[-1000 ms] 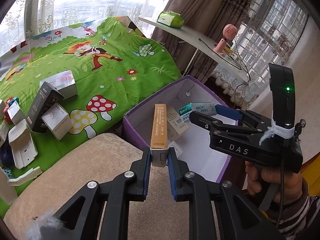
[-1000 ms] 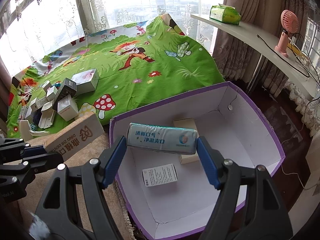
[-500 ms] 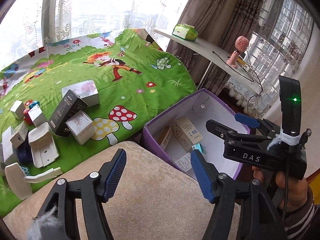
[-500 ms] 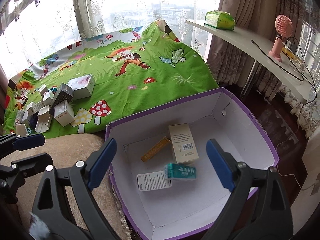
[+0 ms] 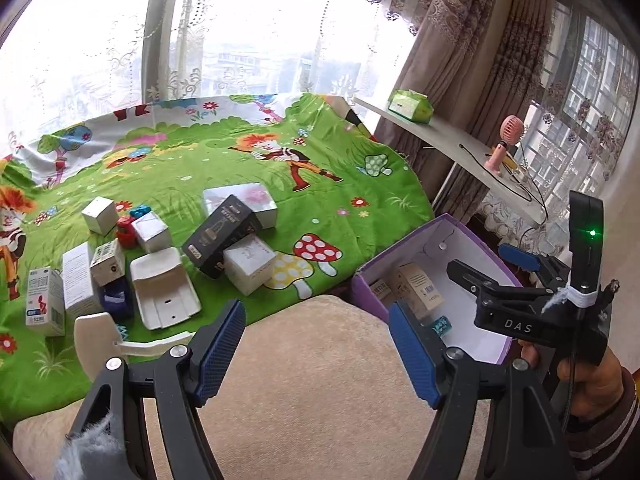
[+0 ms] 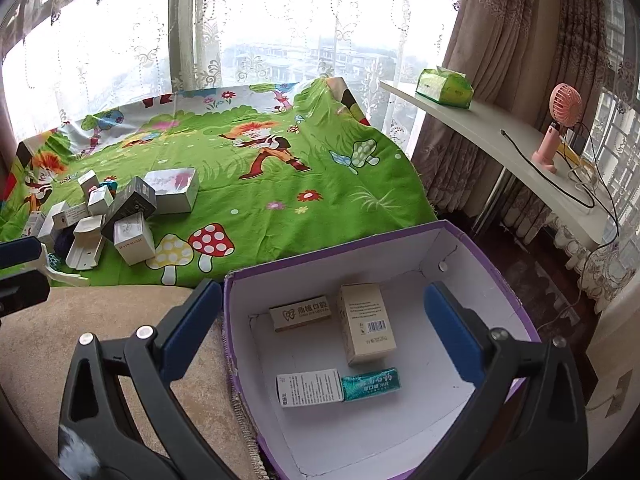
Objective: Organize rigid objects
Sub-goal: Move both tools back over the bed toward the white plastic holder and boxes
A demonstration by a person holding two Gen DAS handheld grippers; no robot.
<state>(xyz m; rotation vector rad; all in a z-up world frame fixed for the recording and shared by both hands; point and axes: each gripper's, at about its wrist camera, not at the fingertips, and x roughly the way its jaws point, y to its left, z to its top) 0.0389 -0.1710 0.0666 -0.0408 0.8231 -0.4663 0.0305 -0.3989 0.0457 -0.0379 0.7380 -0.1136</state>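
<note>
Left view – right gripper [image 5: 486,268] hides much of the purple box [image 5: 400,252].

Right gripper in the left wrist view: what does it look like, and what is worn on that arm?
The right gripper is black plastic with blue ribbed pads, white "DAS" lettering, a lit green LED on an upright black post, white tape and a black cable. The sleeve is dark with light stripes.

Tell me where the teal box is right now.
In the right wrist view the teal box lies flat on the floor of the purple bin, near its front, end to end with a white box on its left.
</note>
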